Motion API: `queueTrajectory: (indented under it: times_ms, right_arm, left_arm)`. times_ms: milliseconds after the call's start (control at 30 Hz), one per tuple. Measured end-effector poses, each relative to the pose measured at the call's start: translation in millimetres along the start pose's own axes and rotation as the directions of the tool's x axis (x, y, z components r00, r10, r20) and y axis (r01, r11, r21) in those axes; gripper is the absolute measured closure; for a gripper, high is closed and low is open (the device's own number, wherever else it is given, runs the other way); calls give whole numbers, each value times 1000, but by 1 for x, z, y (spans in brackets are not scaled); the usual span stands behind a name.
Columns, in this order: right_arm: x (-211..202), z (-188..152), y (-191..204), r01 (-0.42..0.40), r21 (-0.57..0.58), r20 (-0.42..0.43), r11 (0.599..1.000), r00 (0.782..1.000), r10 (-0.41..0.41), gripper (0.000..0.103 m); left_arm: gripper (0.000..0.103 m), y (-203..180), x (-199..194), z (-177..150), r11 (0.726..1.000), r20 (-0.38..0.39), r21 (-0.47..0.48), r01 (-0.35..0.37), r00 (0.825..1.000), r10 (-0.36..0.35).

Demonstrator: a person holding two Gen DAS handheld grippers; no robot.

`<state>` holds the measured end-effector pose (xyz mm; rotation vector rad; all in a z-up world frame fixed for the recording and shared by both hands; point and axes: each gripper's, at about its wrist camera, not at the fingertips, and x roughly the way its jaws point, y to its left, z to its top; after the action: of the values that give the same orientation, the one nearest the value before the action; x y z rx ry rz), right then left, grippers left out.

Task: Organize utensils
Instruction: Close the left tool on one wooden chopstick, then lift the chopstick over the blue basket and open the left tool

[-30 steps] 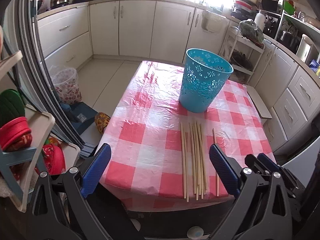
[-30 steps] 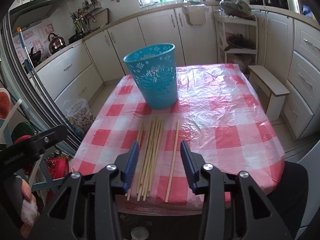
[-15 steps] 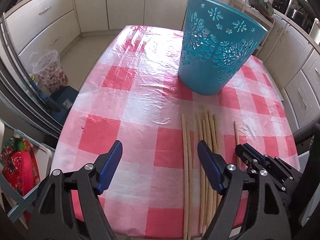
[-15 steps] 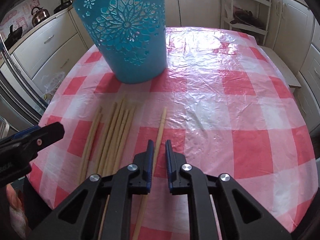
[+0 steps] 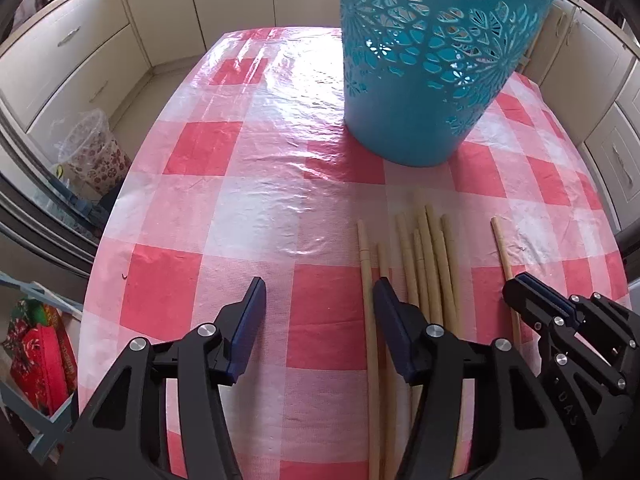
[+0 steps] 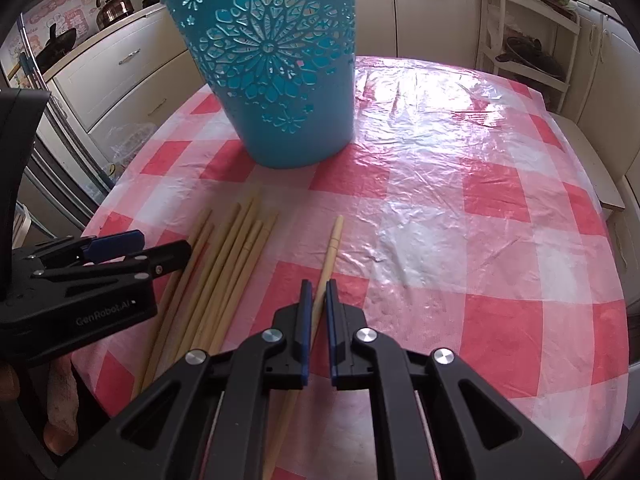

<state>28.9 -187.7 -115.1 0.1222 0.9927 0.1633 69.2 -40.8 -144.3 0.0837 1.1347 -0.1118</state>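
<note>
While our right tongs (image 6: 316, 304) pinch the lone chopstick (image 6: 330, 246) lying apart on the checked desk (image 6: 460, 220), our left tongs (image 5: 318, 312) hang half open and closing over the bundle of chopsticks (image 5: 424, 256) (the leftmost stick sits between the jaws, untouched). Just beyond the sticks stands the blue perforated basket (image 5: 424, 60), upright.
</note>
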Motion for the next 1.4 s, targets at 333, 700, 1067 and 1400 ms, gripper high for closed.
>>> queueTrajectory:
  times_ms: [333, 700, 1067, 1400]
  right_arm:
    - [-3, 1, -16, -69, 20, -26, 997, 997, 69, 96]
    - [-11, -13, -34, -160, 86, 74, 983, 985, 154, 98]
    - [-11, -15, -47, -229, 148, 98, 962, 971, 216, 98]
    - [-9, -16, -53, -254, 171, 103, 952, 965, 240, 98]
  left_arm:
    - [98, -9, -3, 0, 997, -10, 68, 45, 999, -45]
    - [98, 55, -153, 47, 959, 417, -61, 275, 880, -226]
    - [98, 17, -221, 147, 950, 791, -6, 312, 583, -186]
    - [98, -19, -125, 177, 969, 728, -62, 238, 675, -119]
